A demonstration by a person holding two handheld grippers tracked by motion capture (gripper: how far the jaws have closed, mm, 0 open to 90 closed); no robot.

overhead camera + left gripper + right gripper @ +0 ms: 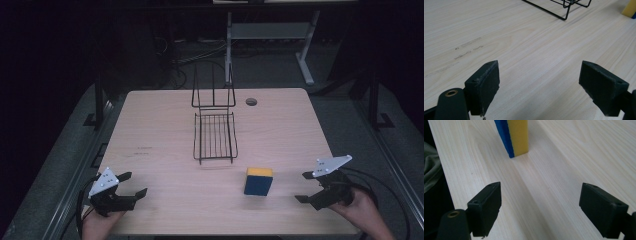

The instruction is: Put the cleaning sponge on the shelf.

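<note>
A blue and yellow sponge block (258,181) stands on edge on the wooden table (165,130), right of centre near the front. The right gripper view has the block (514,135) straight ahead and some way off. A black wire rack (215,130) sits mid-table with an upright back frame; its near corner (564,10) shows at the top of the left gripper view. My left gripper (136,184) rests open at the front left, nothing between its jaws. My right gripper (304,187) is open at the front right, pointing toward the block, with a gap between them.
A round dark grommet hole (251,101) lies near the table's far edge. Faint pencil marks (144,150) sit on the left half. A desk frame (270,35) stands behind the table in the dark. The table's front edge lies close under both hands.
</note>
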